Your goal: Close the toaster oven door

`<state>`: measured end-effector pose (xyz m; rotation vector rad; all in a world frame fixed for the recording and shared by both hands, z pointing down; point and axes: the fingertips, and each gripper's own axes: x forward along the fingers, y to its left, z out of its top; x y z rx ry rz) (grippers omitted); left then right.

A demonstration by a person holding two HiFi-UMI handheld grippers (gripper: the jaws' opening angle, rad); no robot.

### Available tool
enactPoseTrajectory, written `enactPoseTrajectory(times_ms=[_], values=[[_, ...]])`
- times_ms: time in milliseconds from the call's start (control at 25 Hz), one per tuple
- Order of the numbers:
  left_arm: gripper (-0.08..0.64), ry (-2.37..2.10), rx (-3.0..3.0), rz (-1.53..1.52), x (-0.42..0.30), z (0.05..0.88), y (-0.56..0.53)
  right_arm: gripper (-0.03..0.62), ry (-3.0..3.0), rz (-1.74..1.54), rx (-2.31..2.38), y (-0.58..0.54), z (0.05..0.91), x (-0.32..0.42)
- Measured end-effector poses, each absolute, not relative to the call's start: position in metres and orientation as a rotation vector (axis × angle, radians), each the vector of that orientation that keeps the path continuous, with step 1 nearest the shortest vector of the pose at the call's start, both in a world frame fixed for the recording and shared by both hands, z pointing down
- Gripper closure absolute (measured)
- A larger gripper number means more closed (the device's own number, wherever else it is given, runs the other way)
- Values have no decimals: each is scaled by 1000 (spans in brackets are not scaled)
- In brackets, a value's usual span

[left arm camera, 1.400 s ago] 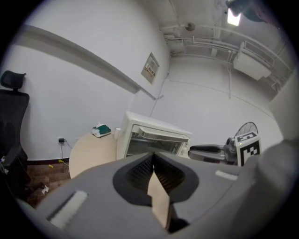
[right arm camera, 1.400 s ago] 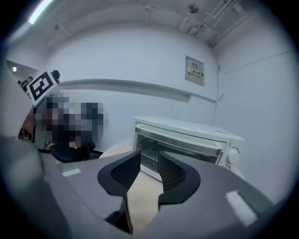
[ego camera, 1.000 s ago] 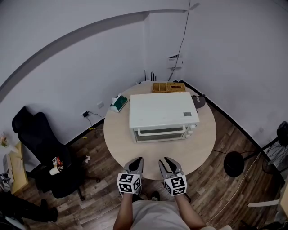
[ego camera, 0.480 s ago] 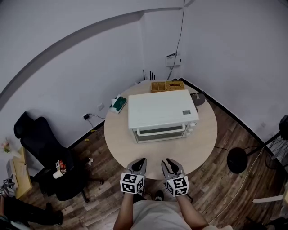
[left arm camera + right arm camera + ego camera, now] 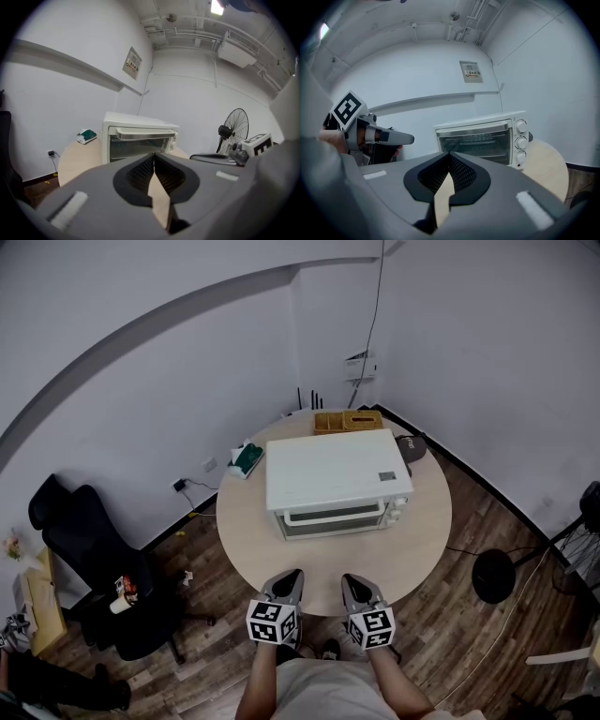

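- The oven [image 5: 337, 479] is set centrally on the table [image 5: 242, 542].
- A tray [image 5: 348, 421] is placed behind the oven, a box [image 5: 248, 457] at its left.
- A chair [image 5: 84, 540] is placed left of the table.

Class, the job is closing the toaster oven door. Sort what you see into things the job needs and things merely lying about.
Belongs to the job: toaster oven, glass door, left gripper, right gripper.
Just lying about: wicker tray, green packet, office chair, standing fan.
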<state>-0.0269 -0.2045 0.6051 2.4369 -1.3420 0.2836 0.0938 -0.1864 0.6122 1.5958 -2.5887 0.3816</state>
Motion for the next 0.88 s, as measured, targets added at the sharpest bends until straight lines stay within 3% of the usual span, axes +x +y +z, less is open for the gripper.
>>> enactPoseTrajectory(times_ms=[880], values=[[500,-1342,2437,247,-20,603,-200,592,-2586,375,1597,-183,612,97]])
